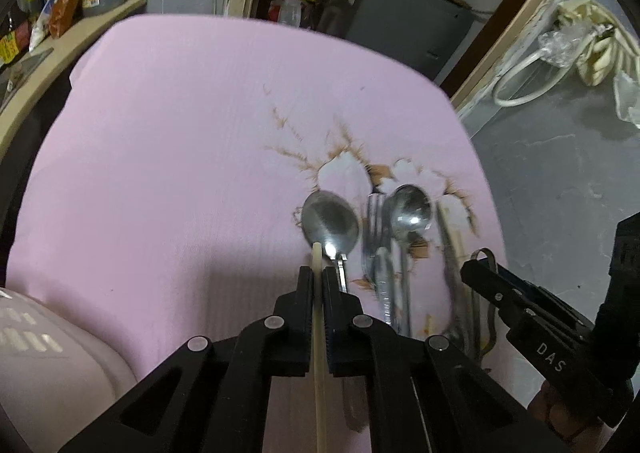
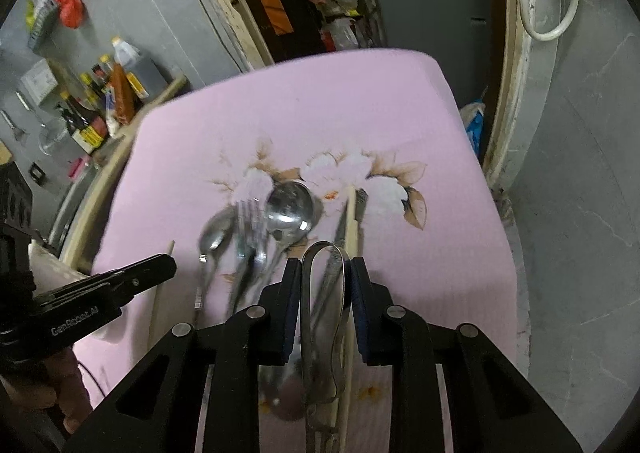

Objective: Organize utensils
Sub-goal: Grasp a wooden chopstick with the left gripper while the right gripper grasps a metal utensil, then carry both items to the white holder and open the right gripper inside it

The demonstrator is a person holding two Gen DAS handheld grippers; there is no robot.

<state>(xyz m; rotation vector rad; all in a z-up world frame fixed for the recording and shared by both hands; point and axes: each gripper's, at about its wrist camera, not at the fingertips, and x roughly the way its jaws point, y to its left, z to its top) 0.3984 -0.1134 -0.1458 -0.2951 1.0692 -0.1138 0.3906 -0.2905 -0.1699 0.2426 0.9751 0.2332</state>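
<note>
We see a bench covered in a pink cloth printed with white flowers (image 1: 180, 141), and on it, around the flower print, lie the utensils in a loose row. In the left wrist view a large steel spoon (image 1: 330, 221) lies at 12 o'clock from our left claw (image 1: 317, 277), with a steel fork (image 1: 374, 237) and a second steel spoon (image 1: 412, 209) toward 1 o'clock. That left claw is clamped on a pale cream chopstick (image 1: 318, 333), its tip touching the large spoon's bowl. Our right claw (image 2: 325, 273) is closed on a looped pair of steel tongs (image 2: 323, 293), both pads pressing its arms; another pale chopstick (image 2: 352, 221) lies just beside it at 12 o'clock.
</note>
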